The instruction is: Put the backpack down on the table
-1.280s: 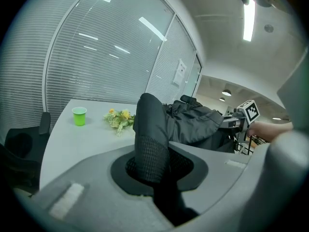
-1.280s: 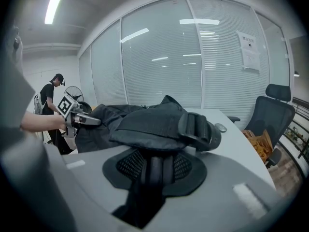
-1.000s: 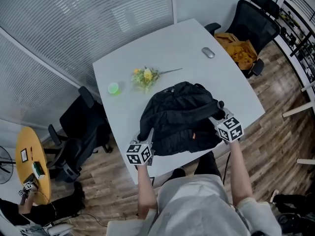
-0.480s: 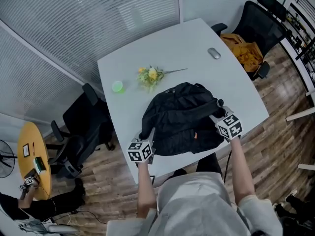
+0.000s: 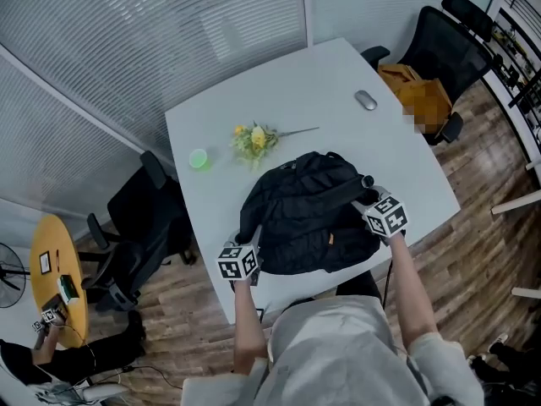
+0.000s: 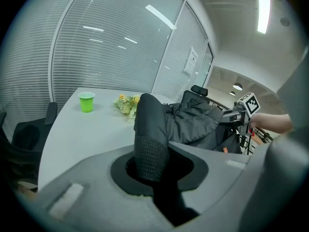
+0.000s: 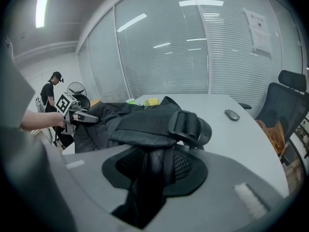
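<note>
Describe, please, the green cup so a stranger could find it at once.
Start at the white table. Beyond the black backpack lie yellow flowers; the cup stands left of them in the head view. It is the only bright green thing there.

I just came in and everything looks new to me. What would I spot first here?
A big black backpack grabs the eye, spread over the near part of the white table. The left tool and the right tool each clamp one of its straps, one at either side. Behind it on the table are yellow flowers and a little green cup.
</note>
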A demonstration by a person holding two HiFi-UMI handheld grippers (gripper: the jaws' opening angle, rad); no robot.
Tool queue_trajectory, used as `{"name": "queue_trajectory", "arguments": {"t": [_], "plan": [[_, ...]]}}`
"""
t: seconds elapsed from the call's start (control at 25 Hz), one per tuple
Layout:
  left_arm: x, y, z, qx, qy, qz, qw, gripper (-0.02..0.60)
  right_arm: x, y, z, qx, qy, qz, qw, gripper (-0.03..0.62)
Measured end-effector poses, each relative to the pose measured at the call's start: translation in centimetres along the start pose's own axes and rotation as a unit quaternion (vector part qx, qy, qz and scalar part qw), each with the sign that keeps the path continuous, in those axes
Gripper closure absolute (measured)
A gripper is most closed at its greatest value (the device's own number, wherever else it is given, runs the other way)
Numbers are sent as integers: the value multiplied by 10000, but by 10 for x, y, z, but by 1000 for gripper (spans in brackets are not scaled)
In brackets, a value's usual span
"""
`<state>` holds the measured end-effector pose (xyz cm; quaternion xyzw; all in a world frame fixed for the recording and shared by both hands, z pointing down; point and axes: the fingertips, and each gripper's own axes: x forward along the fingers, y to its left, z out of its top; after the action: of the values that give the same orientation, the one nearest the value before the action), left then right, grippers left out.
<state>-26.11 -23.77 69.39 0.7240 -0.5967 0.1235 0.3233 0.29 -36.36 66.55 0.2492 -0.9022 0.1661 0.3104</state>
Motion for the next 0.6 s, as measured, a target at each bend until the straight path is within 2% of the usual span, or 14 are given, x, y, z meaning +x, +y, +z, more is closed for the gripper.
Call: {"name": "queue_trajectory", "arguments": {"t": [0.6], "plan": [[34,18,-10,-66,425,182,9989,503,39,-38,-24,187,534,197,9982,466]]}}
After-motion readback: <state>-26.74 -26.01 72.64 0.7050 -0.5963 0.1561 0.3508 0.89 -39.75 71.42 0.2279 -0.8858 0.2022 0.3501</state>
